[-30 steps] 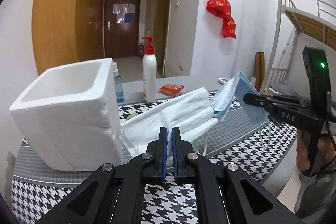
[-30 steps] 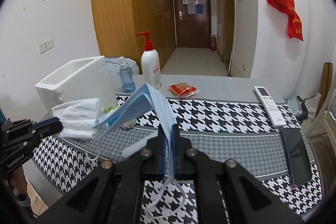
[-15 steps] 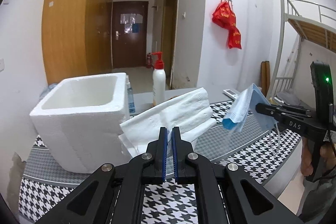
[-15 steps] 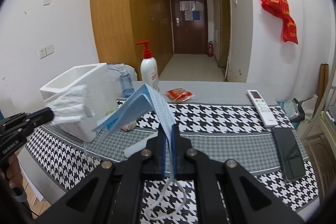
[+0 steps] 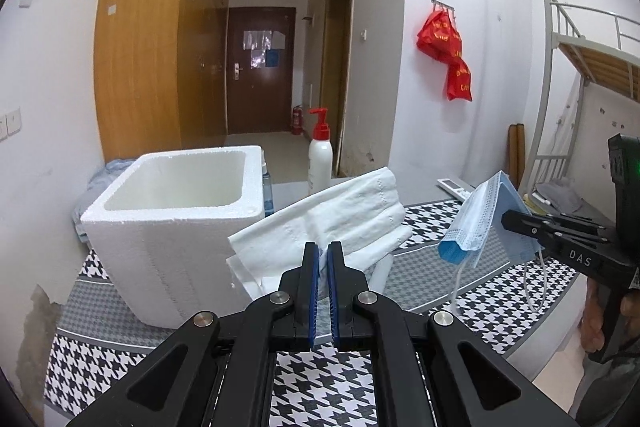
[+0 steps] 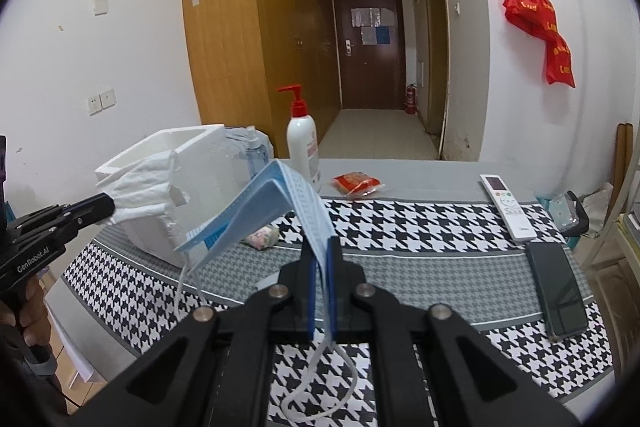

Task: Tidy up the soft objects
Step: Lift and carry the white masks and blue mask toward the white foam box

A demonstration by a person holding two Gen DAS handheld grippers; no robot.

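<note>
Left wrist view, centre frame: your left gripper point(image 5: 323, 254) pinches a limp white cloth point(image 5: 340, 215) beside the foam box point(image 5: 176, 203). Your right gripper point(image 6: 320, 259) clamps a light, floppy face mask point(image 6: 272, 203) mid-fold; grip the fabric, not the loops. The box's floor is hidden.

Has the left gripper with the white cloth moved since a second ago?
Yes. In the right wrist view the left gripper has lifted the cloth from beside the foam box up to its rim.
</note>
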